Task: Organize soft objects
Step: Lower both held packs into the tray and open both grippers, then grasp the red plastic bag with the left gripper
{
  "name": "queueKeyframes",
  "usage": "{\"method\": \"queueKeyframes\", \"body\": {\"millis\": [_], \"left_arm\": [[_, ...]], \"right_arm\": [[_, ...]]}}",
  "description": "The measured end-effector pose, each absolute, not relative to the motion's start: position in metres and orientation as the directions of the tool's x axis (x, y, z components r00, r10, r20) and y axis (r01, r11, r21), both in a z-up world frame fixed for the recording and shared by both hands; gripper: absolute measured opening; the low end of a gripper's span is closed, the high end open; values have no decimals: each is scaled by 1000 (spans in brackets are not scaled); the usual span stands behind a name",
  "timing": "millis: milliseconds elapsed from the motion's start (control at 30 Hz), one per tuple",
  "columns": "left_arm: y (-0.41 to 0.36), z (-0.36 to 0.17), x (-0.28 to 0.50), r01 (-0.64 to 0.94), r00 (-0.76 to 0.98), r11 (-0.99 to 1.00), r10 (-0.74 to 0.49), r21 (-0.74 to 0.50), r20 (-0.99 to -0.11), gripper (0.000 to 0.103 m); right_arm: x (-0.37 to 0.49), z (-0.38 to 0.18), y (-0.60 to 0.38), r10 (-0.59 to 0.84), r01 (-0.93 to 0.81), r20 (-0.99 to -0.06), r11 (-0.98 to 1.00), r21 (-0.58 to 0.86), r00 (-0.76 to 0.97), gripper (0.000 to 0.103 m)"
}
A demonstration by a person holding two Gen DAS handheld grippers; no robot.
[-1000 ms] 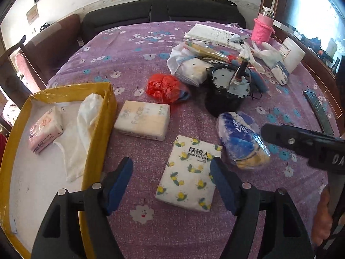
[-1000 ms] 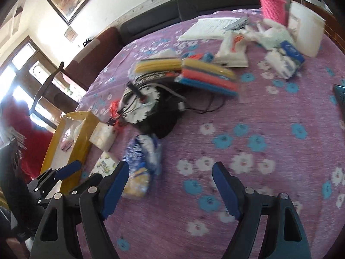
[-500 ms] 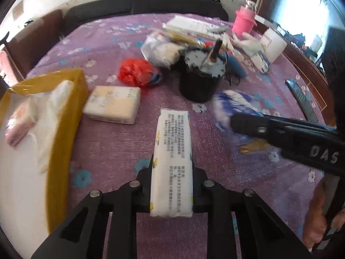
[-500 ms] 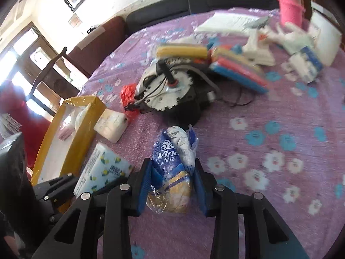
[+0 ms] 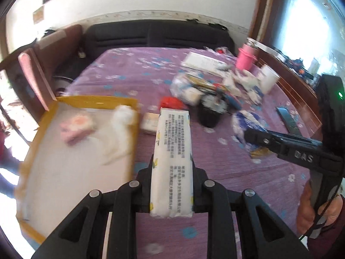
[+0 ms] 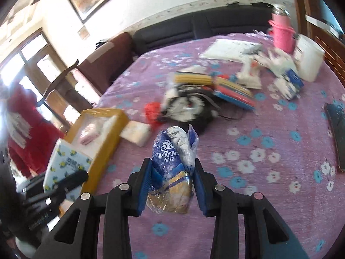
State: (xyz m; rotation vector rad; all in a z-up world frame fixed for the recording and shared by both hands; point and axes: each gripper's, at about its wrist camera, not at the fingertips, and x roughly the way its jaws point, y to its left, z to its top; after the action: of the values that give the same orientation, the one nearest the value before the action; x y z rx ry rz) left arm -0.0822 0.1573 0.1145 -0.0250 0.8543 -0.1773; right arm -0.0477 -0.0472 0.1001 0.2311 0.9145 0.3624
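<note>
Tissue pack (image 5: 171,161), flat on the purple cloth (image 5: 248,179) a second ago, now stands on edge clamped in the left gripper (image 5: 171,185), lifted beside the yellow tray (image 5: 133,136); the blue Vinda pack (image 6: 172,164), then lying loose, is likewise squeezed between the right gripper's (image 6: 171,188) blue pads; both jaws were wide apart before; two soft items are off the cloth at once, probably bound for the tray, which already holds a pink pack (image 5: 76,128) and white cloth (image 5: 120,133).

Each wrist camera looks forward and down along its own claw at the purple flowered worktop (image 5: 215,172) close below; both views share the yellow tray (image 5: 131,129) and the clutter ahead.
</note>
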Motion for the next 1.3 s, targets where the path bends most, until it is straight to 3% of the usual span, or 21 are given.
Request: {"method": "queueKeyframes", "body": {"millis": [400,700,933,1067,1133,1300], "left_arm": [[321,97,-23,-135,568,990,106,35,-816,23],[378,54,53,-201,497,972,-4,-120,-868,25],[373,50,78,-168,519,973,-49,-158,-853,63],[362,65,70,-159,556,983,10,-94,-831,76],[364,75,61,-177,575,981,34,-84,-818,79],[364,102,29,-205,615,971,28,-125,-788,80]], "right_arm": [[-39,118,65,460,-377,-741,878,297,489,41],[8,82,166,493,-444,-800,835,325,342,41],[27,48,215,493,-476,-832,813,337,253,43],[24,48,232,451,-519,-842,816,255,295,66],[17,56,232,451,-536,-828,813,228,332,78],[-4,76,208,428,-538,-797,828,157,426,79]]}}
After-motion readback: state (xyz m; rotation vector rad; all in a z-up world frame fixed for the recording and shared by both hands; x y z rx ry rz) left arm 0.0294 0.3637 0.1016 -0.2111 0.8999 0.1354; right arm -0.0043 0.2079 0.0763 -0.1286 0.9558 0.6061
